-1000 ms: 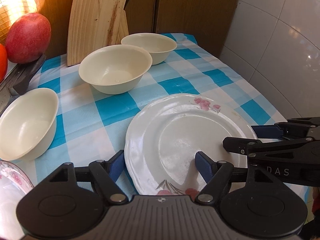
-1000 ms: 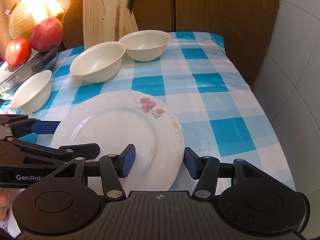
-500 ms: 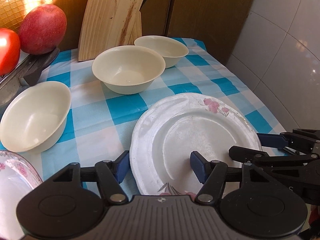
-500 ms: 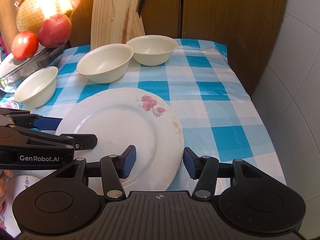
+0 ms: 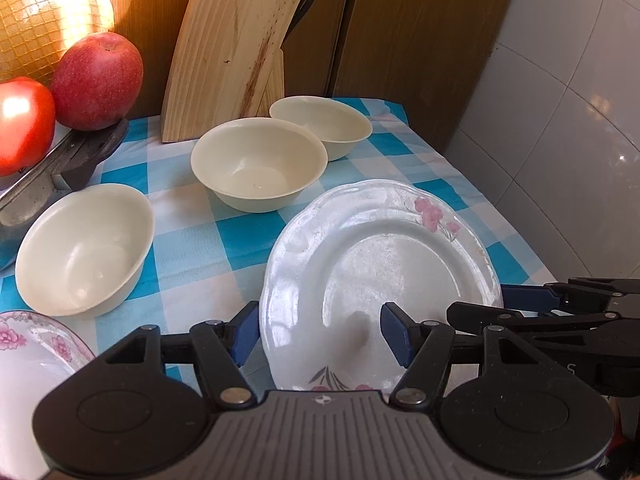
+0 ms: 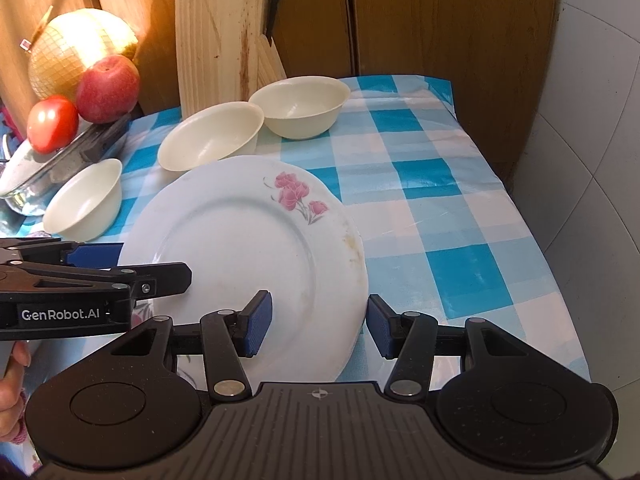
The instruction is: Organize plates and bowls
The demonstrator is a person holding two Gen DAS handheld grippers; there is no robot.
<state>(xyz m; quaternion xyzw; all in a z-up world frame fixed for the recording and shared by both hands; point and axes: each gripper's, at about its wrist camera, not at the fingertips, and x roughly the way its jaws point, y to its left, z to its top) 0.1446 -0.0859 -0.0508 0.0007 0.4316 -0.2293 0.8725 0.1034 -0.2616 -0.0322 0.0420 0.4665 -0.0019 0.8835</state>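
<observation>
Blue-padded fingers of the left gripper (image 5: 320, 326) point steeply down and straddle the left rim of the flowered plate (image 5: 384, 264). One pad lies against the outer edge and the other sits over the plate's well, so the tool looks clamped on it. The right gripper (image 6: 318, 316) tilts down just as steeply and bites the opposite rim the same way, one pad on the plate's face and one just outside its edge. The plate is thus carried between both tools in the lower middle of each frame. In the right wrist view its far edge overlaps the rim of the middle bowl (image 6: 212, 140). Part of a hand (image 6: 10, 396) shows at the lower left of that view.

Beyond the plate on the checked cloth (image 6: 440, 184) stand the near bowl (image 5: 86, 252) at centre left and the far bowl (image 5: 320, 124) further up, touching the middle one. A second plate (image 5: 36, 344) peeks in at the lower left. The knife block (image 5: 228, 52) stands top centre, with an apple (image 5: 98, 80), a tomato (image 5: 24, 120) and a netted melon (image 5: 48, 12) in the upper left
</observation>
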